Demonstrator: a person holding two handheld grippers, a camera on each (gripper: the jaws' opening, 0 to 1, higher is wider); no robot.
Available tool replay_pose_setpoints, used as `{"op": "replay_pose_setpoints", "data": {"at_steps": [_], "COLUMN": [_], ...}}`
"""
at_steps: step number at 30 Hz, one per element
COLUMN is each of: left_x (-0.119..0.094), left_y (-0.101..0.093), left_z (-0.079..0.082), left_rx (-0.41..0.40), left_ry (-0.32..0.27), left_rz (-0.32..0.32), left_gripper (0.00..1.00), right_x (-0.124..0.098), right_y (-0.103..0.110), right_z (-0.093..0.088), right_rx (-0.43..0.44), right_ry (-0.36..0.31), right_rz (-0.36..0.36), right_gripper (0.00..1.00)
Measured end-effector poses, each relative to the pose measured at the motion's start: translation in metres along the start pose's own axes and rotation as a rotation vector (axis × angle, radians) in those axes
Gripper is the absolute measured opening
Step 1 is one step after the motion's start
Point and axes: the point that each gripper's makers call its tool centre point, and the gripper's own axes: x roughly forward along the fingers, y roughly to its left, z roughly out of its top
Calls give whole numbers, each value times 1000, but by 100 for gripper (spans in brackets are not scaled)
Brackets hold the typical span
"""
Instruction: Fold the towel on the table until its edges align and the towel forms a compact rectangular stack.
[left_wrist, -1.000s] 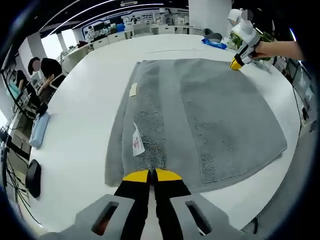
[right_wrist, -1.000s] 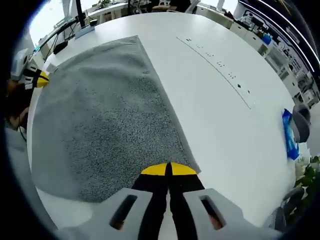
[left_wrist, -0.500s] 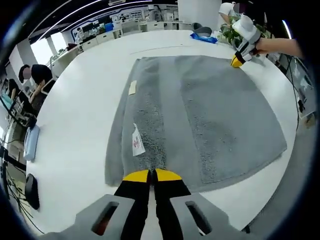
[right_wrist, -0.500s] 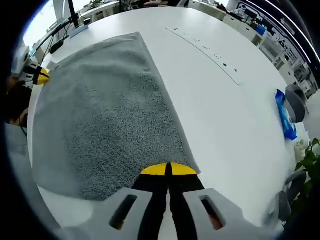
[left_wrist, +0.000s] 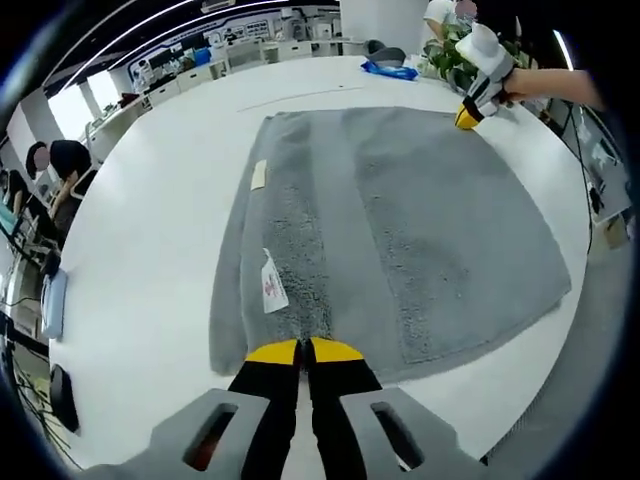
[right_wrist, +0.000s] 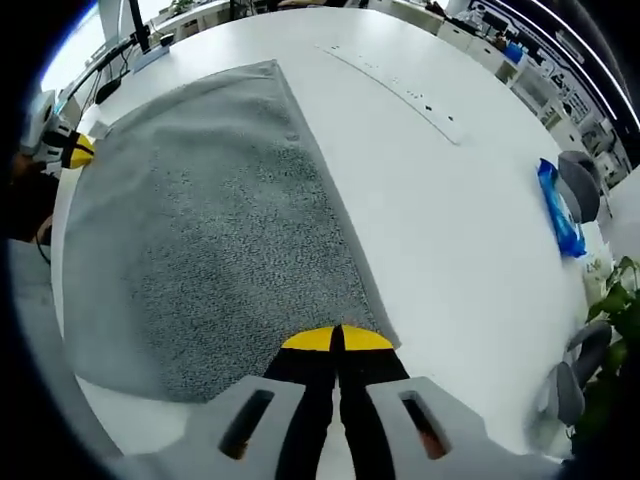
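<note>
A grey towel (left_wrist: 400, 230) lies spread flat on the white table (left_wrist: 150, 230), with a white tag (left_wrist: 272, 285) and a small label (left_wrist: 259, 175) near its left side. My left gripper (left_wrist: 305, 352) is shut on the towel's near edge. In the right gripper view the same towel (right_wrist: 210, 230) stretches up and to the left, and my right gripper (right_wrist: 337, 340) is shut on its near corner. Each gripper appears small in the other's view: the right gripper (left_wrist: 468, 118), held by a hand, at the far corner, and the left gripper (right_wrist: 78, 150) at the far left edge.
A blue packet (left_wrist: 390, 71) (right_wrist: 560, 205) lies on the table beyond the towel, near a plant (left_wrist: 452, 68) and a chair (right_wrist: 580, 190). A row of small dark marks (right_wrist: 400, 88) crosses the tabletop. A person (left_wrist: 60, 165) sits at a desk to the left.
Both views have tilted and shifted slightly, so the background has slid. The towel stays flat, and both grippers stay closed at their same spots on it.
</note>
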Motion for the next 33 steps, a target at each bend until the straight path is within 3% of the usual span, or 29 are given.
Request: {"op": "replay_pose_setpoints", "data": {"at_steps": [15, 22, 28, 33], "left_x": [7, 11, 15, 16], "left_y": [-11, -14, -19, -18], "left_z": [13, 19, 24, 29], "left_rx": [77, 100, 179, 169], "left_ry": [59, 64, 91, 92], "left_rz": [-22, -35, -19, -27], "left_gripper": [3, 3, 3, 3], "right_x": [-10, -14, -19, -22], "right_y": [-4, -3, -1, -1], "right_z": [-27, -39, -52, -60], "right_rx": [69, 84, 63, 117], "right_ry": [-8, -4, -13, -14], "right_rz": [-26, -68, -111, -129], "right_gripper": [0, 0, 0, 0]}}
